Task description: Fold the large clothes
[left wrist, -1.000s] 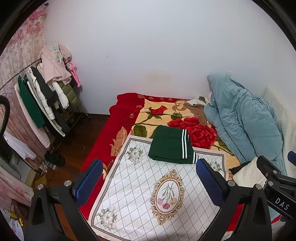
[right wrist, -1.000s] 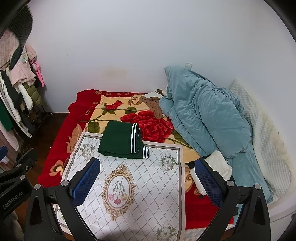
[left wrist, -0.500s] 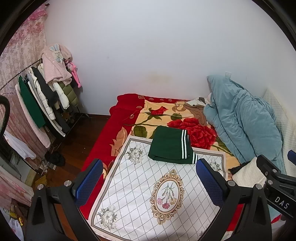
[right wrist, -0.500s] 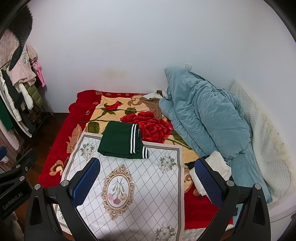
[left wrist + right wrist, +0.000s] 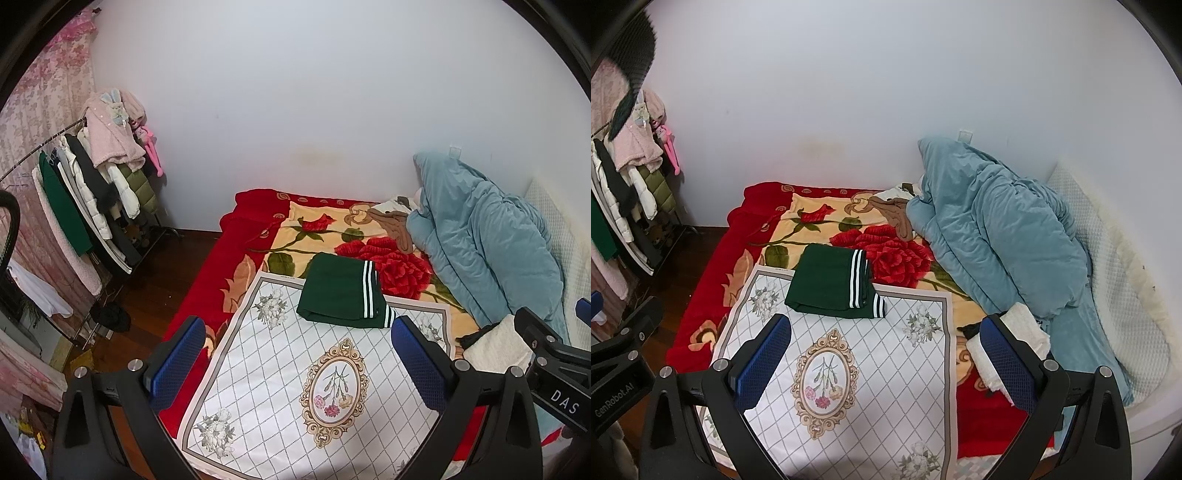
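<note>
A single dark green garment with white stripes [image 5: 341, 295] lay folded into a compact rectangle on the bed, straddling the far edge of a white diamond-patterned sheet [image 5: 280, 384] where it met the red rose blanket [image 5: 388, 258]. Its three white stripes ran near-to-far along its right side, so the bundle's long axis appeared to lie roughly left-to-right, though the fisheye views made that hard to judge. Both tools were held back from it, well apart from the cloth: the left gripper [image 5: 297, 363] and the right gripper [image 5: 886, 362] each had their blue-padded fingers spread wide with nothing between them. The garment lay ahead of both, on the far side; in the left wrist view it sat almost centred between the fingers, in the right wrist view ahead and to the left, so the left hand seemed the better aligned of the two. The folding of this piece looked finished, and any next move would likely reach elsewhere. One heaped teal quilt [image 5: 997, 236] filled the bed's right side, one rolled white towel [image 5: 1015, 339] lay at its near end, and one rack of hanging coats [image 5: 92, 199] stood at the left wall.
</note>
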A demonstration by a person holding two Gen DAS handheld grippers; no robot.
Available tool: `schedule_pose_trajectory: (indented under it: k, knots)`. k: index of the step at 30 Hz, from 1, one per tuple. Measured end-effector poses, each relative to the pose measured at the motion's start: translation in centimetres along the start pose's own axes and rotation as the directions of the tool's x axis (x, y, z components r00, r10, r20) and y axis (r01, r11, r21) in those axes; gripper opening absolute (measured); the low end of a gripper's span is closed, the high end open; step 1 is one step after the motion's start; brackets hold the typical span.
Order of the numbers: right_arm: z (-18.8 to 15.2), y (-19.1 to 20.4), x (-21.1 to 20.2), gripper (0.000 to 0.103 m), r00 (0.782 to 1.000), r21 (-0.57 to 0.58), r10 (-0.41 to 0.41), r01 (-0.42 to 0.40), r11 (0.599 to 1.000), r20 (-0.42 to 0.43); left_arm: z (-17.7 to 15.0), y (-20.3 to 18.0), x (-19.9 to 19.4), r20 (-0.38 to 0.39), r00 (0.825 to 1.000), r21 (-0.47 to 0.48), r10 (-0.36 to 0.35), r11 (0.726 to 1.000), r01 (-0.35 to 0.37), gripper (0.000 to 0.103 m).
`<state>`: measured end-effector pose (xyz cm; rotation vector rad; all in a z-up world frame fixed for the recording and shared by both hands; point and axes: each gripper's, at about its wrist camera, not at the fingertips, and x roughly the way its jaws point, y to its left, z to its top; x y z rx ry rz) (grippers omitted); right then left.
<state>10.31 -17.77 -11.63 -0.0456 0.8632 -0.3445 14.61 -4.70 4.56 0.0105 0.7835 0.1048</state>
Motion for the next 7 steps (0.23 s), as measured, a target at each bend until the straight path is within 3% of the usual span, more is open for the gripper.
schedule_pose_trajectory:
  k: [7]
  knots:
    - [-0.05, 0.07, -0.20, 0.103, 1.000, 0.000, -0.002, 0.002, 1.000, 0.000, 0.08, 0.03, -0.10, 0.001, 1.000, 0.001, -0.002, 1.000, 0.002, 0.102]
